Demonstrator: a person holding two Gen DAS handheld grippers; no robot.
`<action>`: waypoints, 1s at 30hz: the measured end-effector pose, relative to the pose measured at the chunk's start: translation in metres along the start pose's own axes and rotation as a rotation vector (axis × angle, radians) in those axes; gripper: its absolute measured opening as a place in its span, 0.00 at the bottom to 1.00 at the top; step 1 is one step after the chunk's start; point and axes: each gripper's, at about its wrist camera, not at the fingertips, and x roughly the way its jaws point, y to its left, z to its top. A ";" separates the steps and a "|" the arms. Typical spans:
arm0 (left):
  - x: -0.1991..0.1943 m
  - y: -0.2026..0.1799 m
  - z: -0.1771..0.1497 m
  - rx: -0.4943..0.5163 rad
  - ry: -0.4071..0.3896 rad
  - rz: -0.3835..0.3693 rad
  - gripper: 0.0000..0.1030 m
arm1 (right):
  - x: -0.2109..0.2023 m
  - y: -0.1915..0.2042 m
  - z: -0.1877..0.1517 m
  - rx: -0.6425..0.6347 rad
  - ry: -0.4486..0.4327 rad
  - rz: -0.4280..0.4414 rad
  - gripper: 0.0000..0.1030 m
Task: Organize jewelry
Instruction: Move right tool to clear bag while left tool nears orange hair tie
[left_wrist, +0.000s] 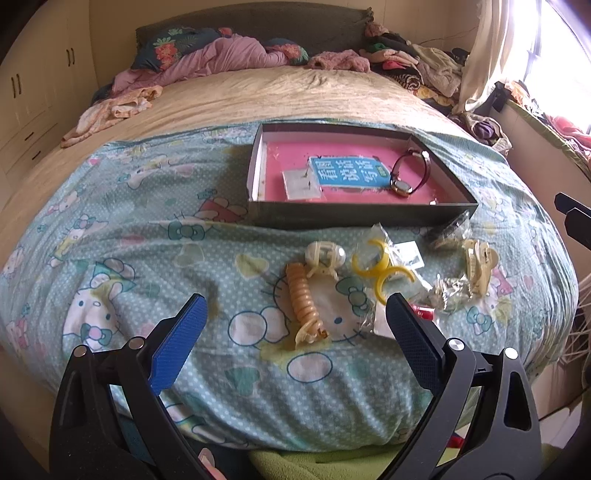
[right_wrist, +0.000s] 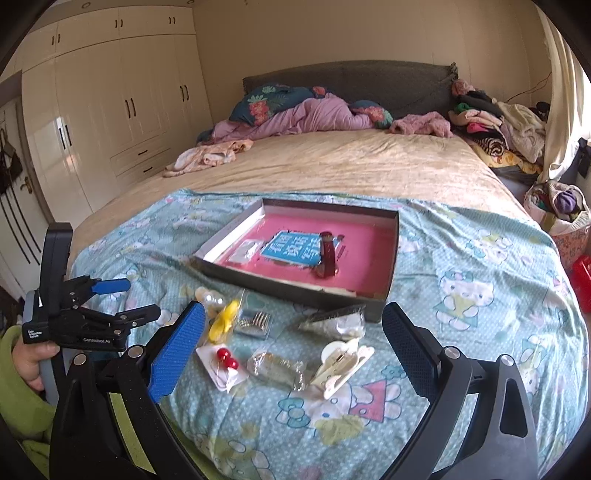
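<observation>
A shallow dark box (left_wrist: 354, 216) with a pink lining lies on the bed; a wristwatch (left_wrist: 408, 173) and a small clear packet (left_wrist: 301, 184) lie inside. The box (right_wrist: 295, 290) and watch (right_wrist: 328, 254) also show in the right wrist view. In front of it lie a gold spiral hair clip (left_wrist: 304, 306), a cream claw clip (left_wrist: 325, 256), a yellow clip (left_wrist: 382, 267), a beige claw clip (left_wrist: 480, 267) and bagged pieces (left_wrist: 448, 295). My left gripper (left_wrist: 295, 314) is open and empty above the spiral clip. My right gripper (right_wrist: 293, 325) is open and empty above red bead earrings (right_wrist: 227, 358) and a cream clip (right_wrist: 343, 363).
The items lie on a Hello Kitty blanket (left_wrist: 155, 236) over a beige bed (right_wrist: 332, 162). Clothes are piled at the headboard (right_wrist: 491, 122). White wardrobes (right_wrist: 110, 110) stand to the left. The left gripper (right_wrist: 107, 306) shows at the left in the right wrist view.
</observation>
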 end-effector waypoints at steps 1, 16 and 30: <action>0.003 0.000 -0.003 -0.001 0.012 0.004 0.88 | 0.001 0.000 -0.002 -0.001 0.007 0.004 0.93; 0.033 0.006 -0.027 -0.018 0.128 -0.007 0.88 | 0.040 0.006 -0.035 0.006 0.141 0.060 0.93; 0.054 0.003 -0.021 -0.023 0.140 -0.020 0.63 | 0.067 0.019 -0.052 -0.168 0.206 -0.025 0.92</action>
